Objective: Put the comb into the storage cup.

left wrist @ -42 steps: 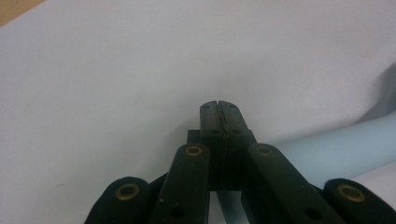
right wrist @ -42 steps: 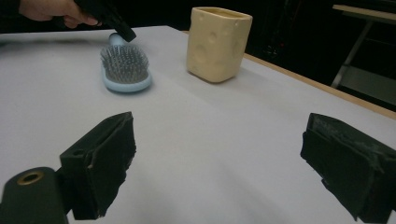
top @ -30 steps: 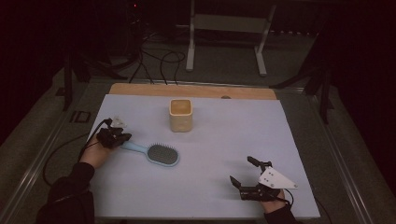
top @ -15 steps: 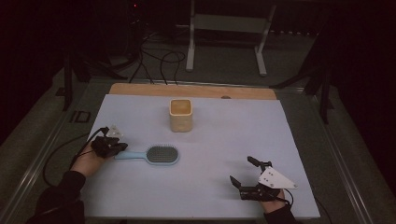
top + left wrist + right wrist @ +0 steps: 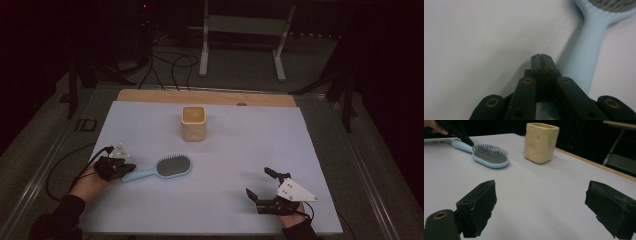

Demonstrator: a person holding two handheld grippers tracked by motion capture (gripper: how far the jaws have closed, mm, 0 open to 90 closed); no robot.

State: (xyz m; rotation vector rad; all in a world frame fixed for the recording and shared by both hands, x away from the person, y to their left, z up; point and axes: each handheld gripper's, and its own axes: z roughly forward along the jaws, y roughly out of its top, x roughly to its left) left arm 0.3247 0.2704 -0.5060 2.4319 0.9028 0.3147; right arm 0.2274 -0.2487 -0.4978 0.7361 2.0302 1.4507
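A light blue hairbrush (image 5: 173, 166) lies bristles up on the white sheet, its handle pointing to the near left. My left gripper (image 5: 127, 169) is shut at the handle's end. In the left gripper view the jaws (image 5: 541, 56) are pressed together with nothing between them, and the hairbrush handle (image 5: 584, 62) lies just to their right. My right gripper (image 5: 258, 181) rests open near the front right, with bare sheet between its jaws (image 5: 541, 200). A cream cup (image 5: 193, 123) stands upright toward the back, empty as far as I can see. The right gripper view shows the hairbrush (image 5: 490, 156) and cup (image 5: 541, 142) ahead.
The white sheet (image 5: 235, 145) covers most of the table, with a wooden strip (image 5: 150, 95) showing along the back edge. Cables and a metal stand (image 5: 240, 40) lie on the floor beyond. A cable (image 5: 70, 165) trails off the left side from my left gripper.
My left gripper has moved toward the near edge, and the brush handle has swung that way with it. The brush head has stayed about where it was. The right gripper has kept still.
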